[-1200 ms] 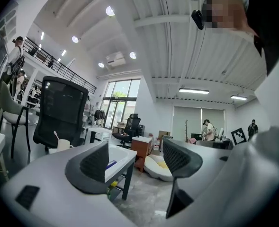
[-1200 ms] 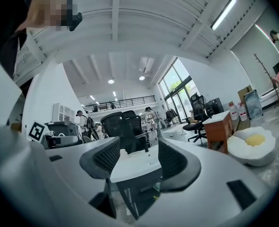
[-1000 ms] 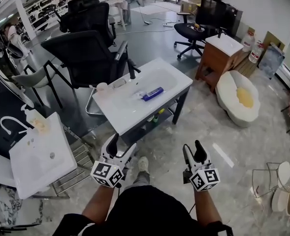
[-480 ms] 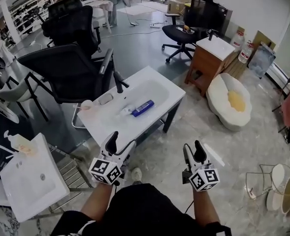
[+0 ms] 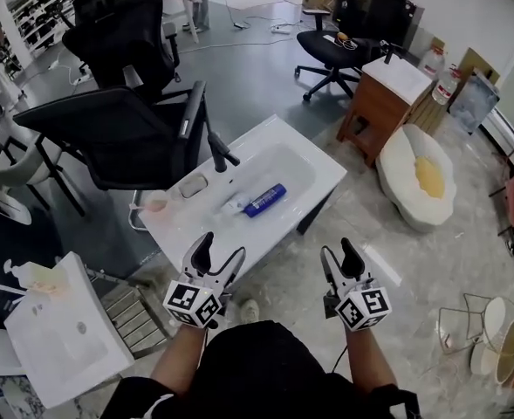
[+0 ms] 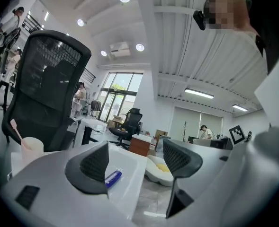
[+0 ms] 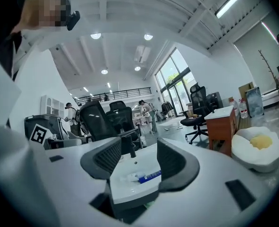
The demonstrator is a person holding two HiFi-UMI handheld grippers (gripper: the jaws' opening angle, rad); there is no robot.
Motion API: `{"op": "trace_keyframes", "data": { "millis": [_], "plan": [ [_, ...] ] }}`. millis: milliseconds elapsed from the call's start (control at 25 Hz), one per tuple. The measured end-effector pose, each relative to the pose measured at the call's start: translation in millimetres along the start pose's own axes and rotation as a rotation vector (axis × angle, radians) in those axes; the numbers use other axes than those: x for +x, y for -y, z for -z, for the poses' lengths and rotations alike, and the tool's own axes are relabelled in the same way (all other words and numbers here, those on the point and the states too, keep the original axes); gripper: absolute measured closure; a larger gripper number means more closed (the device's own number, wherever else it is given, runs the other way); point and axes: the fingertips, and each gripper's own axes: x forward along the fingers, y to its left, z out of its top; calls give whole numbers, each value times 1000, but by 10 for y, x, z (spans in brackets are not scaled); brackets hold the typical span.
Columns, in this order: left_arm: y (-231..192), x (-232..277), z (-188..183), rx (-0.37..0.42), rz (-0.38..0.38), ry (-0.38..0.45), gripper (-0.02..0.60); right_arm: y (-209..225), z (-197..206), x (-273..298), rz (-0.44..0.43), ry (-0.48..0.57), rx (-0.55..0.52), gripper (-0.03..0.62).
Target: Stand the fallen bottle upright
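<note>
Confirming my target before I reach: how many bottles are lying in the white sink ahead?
1. The blue bottle lies on its side in the basin of the white sink, near the black faucet. No other bottle shows there.

The right hand-held gripper (image 7: 139,157) has its two dark jaws standing apart with nothing between the pads. Seen through the gap, a white tabletop (image 7: 130,194) with a sunken basin carries the bottle (image 7: 147,177), which lies on its side, blue body to the right and pale end to the left. A black faucet (image 7: 130,145) rises at the far edge. Black office chairs (image 7: 97,119) stand beyond. Far right are a wooden cabinet (image 7: 220,126) and a white cushion (image 7: 258,150) on the floor.
</note>
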Motion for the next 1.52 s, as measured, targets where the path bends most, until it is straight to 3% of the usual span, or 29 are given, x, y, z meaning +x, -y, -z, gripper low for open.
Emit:
{"op": "trace_keyframes", "data": {
  "millis": [240,640,880,1080,1360,1520],
  "plan": [
    [-369,165,-86,13,-15,1,222,-176,40,595,-65,-32,-16,344],
    [-593,366,-121,4,-3,-6,222,-321,88,1086,-140,-98,-25,344],
    [-668,502,-105,1,-50,-2,222,-360,139,1467,-264,-157,-67,344],
    [-804,629,-142,3,-136,18,222,-446,250,1950,-451,-233,-146,344],
    [-1064,549,-340,27,-372,92,222,-645,453,2529,-767,-350,-376,350],
    [-1203,426,-362,31,-479,112,222,-971,507,2646,-959,-338,-430,361]
  ]
}}
